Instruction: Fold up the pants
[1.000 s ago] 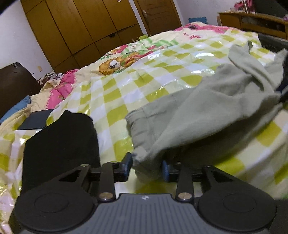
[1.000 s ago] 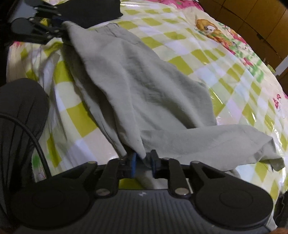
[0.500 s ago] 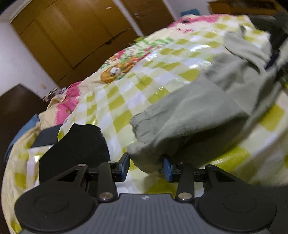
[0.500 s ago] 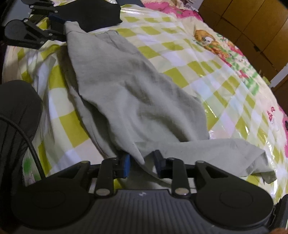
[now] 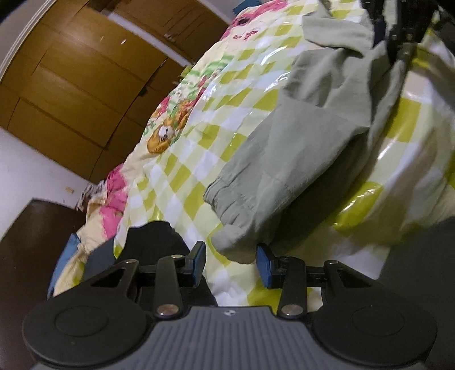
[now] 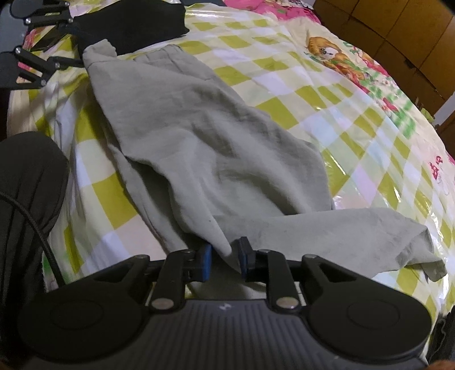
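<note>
Grey-green pants (image 6: 204, 136) hang stretched between my two grippers over a yellow-checked bed cover (image 6: 298, 94). My right gripper (image 6: 224, 261) is shut on a fold of a pant leg, with the other leg trailing off to the right. My left gripper (image 5: 229, 261) holds the bunched waistband corner of the pants (image 5: 307, 136), its pads standing fairly wide with the lump nearer the right pad. The cloth casts a dark shadow on the cover beneath it. Each gripper shows in the other's view: the left gripper (image 6: 78, 41) at the top left, the right gripper (image 5: 392, 39) at the top right.
A black garment (image 6: 133, 25) lies on the bed just beyond the waistband, also low in the left wrist view as black garment (image 5: 153, 242). Wooden wardrobes (image 5: 71, 85) line the far wall. A person's dark-clothed leg (image 6: 28, 185) and a cable sit at the left.
The left gripper has rolled and shifted sideways, so the bed now looks steeply tilted in its view; the waistband corner stayed between its pads. The right gripper kept still with its grip unchanged.
</note>
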{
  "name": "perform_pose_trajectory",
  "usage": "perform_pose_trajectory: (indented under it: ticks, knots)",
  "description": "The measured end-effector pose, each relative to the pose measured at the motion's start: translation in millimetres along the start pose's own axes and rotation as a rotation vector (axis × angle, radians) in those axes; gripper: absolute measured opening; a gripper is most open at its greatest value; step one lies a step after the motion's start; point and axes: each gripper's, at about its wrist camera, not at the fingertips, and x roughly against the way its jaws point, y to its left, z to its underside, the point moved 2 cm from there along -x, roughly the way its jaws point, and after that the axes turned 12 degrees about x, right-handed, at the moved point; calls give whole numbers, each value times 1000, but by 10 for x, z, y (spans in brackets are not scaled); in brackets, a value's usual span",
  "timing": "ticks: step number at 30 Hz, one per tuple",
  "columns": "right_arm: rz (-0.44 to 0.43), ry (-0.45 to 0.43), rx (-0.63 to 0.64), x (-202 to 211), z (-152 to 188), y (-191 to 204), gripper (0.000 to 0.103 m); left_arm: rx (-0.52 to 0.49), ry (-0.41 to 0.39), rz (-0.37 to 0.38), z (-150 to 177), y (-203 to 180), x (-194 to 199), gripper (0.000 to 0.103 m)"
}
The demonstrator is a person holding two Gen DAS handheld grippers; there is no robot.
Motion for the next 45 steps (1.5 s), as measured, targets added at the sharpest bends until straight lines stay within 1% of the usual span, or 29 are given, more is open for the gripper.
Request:
perform_pose_trajectory:
  ticks: [3, 6, 8, 9, 12, 14, 16, 19, 21, 22, 23, 24, 25, 26, 28, 30, 31, 33, 35, 38, 39, 41, 44, 45]
  knots:
    - [-9, 2, -6, -22, 2, -15, 21, -36, -4, 27, -23, -90, -2, 54]
    - [-9, 1, -6, -13, 1, -34, 20, -97, -7, 22, -29, -185, -51, 54]
    - [-13, 8, -5, -21, 7, -44, 19, -112, 7, 14, -38, -186, -126, 44]
    - [-14, 12, -13, -26, 12, -59, 19, -107, 21, 12, -47, -167, -171, 38]
    - [-25, 28, -49, -53, 15, -162, 3, -75, 42, 1, -116, -58, -282, 33]
    - [-20, 17, -77, -43, -23, -300, 1, -62, 36, -24, -209, 41, -344, 32]
    - [25, -7, -89, 23, -77, -443, 1, -32, 10, -46, -330, 164, -355, 31]
    - [105, -82, -146, 304, -130, -691, 1, -3, -69, -119, -480, 311, -268, 31]
    - [135, -114, -157, 520, -94, -722, 1, -27, -109, -145, -450, 266, -183, 31]
    - [137, -114, -152, 568, -69, -690, 1, -49, -110, -139, -393, 190, -169, 31]
    - [126, -105, -152, 573, -4, -622, 1, -60, -90, -115, -313, 92, -190, 31]
    - [100, -81, -151, 510, 65, -536, 1, -58, -50, -69, -218, -12, -258, 31]
    - [75, -52, -150, 399, 120, -446, 1, -58, -13, -42, -123, -112, -342, 31]
    - [49, -24, -151, 272, 179, -353, 1, -70, 21, -37, -22, -222, -440, 31]
    - [1, 33, -143, 36, 257, -148, 3, -86, 59, -50, 87, -335, -537, 31]
    - [31, 33, -112, 1, 267, -10, 5, -61, 77, -50, 113, -294, -508, 32]
    - [43, 26, -94, 30, 254, 24, 8, -49, 91, -44, 120, -247, -481, 34]
    - [49, 16, -86, 83, 259, 27, 9, -56, 108, -50, 170, -178, -432, 40]
    - [47, 7, -106, 136, 292, 4, 10, -57, 136, -66, 224, -118, -408, 40]
    - [50, -10, -153, 267, 393, -32, 15, 8, 190, -69, 329, -37, -338, 40]
    - [47, -15, -176, 310, 428, -66, 19, 41, 202, -68, 337, 0, -300, 40]
    - [37, -28, -221, 397, 494, -94, 24, 105, 198, -53, 292, 39, -179, 40]
    - [40, -44, -295, 528, 636, -229, 25, 166, 152, -39, 52, 33, -51, 40]
    - [45, -49, -319, 553, 667, -301, 25, 184, 126, -14, -64, -1, 3, 40]
